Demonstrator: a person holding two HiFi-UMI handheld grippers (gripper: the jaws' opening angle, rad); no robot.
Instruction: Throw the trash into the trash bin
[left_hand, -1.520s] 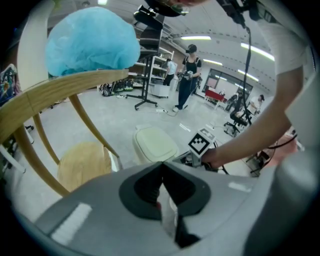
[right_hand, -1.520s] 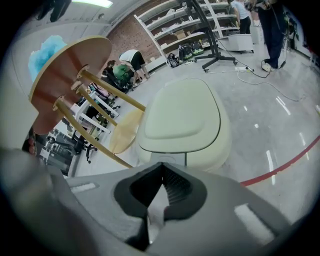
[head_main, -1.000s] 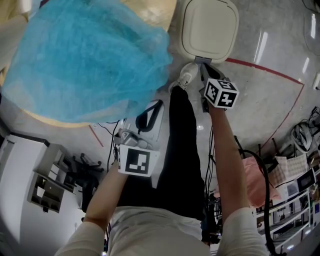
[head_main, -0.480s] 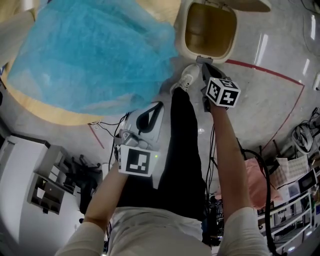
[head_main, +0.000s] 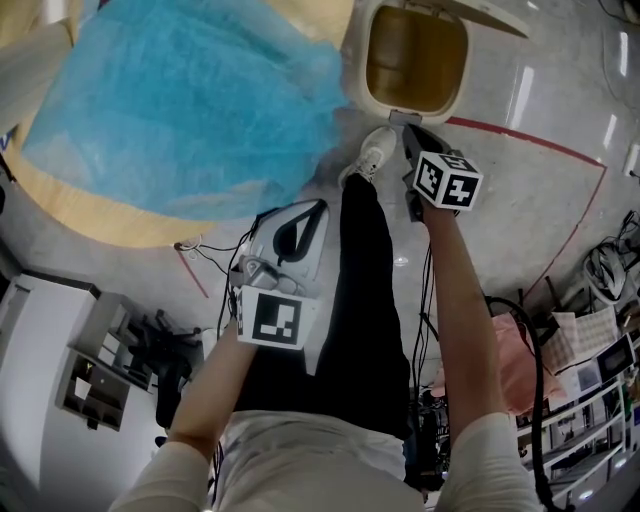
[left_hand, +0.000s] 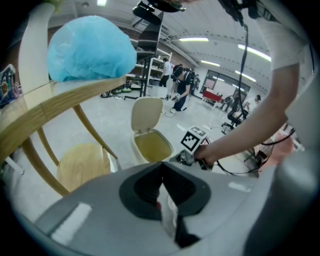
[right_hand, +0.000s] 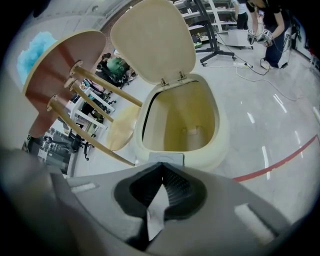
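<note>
Floor bin (head_main: 410, 70) sits open; your left gripper (left_hand: 161, 165) clamps a wrapper scrap (left_hand: 169, 210), right gripper (right_hand: 160, 167) a paper scrap (right_hand: 154, 210). Reach over, then release.

Bright ceiling strip lamps (left_hand: 192, 39) lit everything evenly, streaking glare across the glossy floor (head_main: 560, 210); fisheye edges bent and darkened

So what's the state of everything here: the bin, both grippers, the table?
trash bin: mouth open
lid: raised, standing up behind the mouth
left gripper: shut on a white scrap
right gripper: shut on a paper scrap
round table: mostly covered
blue cover: spread over the table top
</note>
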